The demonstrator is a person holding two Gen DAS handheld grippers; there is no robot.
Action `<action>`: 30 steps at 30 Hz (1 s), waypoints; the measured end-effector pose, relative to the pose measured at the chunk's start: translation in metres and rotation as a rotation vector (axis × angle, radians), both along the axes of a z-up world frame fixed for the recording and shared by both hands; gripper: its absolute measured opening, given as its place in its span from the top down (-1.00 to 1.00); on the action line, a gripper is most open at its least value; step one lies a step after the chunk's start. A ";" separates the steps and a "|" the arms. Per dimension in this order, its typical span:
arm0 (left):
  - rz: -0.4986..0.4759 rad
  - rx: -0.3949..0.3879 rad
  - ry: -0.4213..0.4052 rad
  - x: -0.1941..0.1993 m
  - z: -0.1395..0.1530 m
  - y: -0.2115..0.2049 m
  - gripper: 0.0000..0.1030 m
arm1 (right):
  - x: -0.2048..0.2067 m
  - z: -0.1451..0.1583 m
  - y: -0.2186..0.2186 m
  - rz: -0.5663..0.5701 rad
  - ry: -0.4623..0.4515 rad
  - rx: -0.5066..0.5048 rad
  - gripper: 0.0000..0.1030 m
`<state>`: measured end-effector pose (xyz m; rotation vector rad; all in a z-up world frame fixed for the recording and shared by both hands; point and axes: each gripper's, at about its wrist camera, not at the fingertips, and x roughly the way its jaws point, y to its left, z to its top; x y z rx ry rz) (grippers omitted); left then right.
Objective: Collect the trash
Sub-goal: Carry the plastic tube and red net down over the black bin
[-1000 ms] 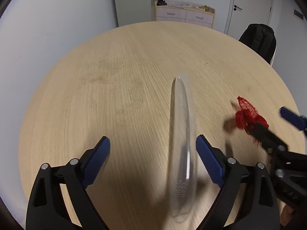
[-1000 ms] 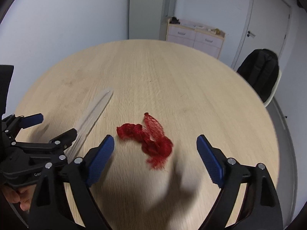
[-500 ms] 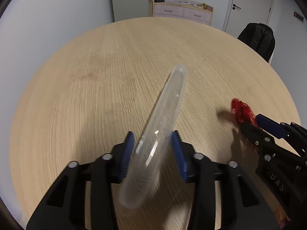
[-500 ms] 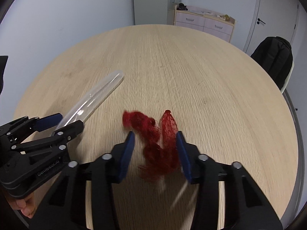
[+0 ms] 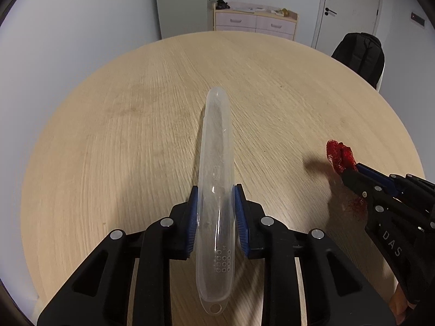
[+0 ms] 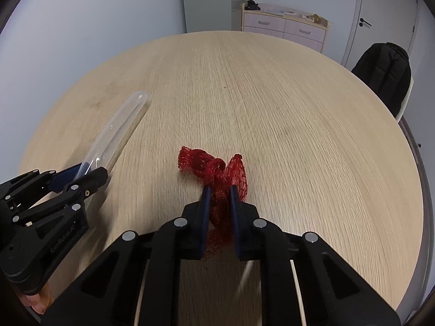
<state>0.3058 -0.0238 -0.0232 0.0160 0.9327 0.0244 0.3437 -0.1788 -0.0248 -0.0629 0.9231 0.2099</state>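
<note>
Trash now gripped: left gripper (image 5: 215, 225) closed around clear plastic case (image 5: 216, 190), right gripper (image 6: 219, 212) around red mesh netting (image 6: 217, 171); ready for lifting.

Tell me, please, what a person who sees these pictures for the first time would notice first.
The red mesh net stands out first: it is pinched in the right gripper above the round wooden table. Next, the long clear plastic case, clamped in the left gripper, points away across the table.

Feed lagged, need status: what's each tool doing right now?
Left tool: closed on the clear plastic case.
Right tool: closed on the red mesh netting.
</note>
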 end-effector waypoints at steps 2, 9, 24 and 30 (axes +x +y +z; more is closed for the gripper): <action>-0.001 -0.004 -0.009 -0.008 0.004 0.000 0.51 | -0.004 0.003 -0.001 -0.007 -0.006 0.004 0.74; 0.007 -0.013 -0.033 -0.039 0.016 0.003 0.51 | -0.034 0.016 -0.003 -0.027 -0.038 0.007 0.74; 0.021 -0.036 -0.091 -0.132 0.029 0.007 0.51 | -0.118 0.035 0.000 -0.040 -0.104 0.000 0.74; 0.022 -0.048 -0.123 -0.173 0.036 0.008 0.51 | -0.151 0.043 -0.001 -0.043 -0.134 0.007 0.74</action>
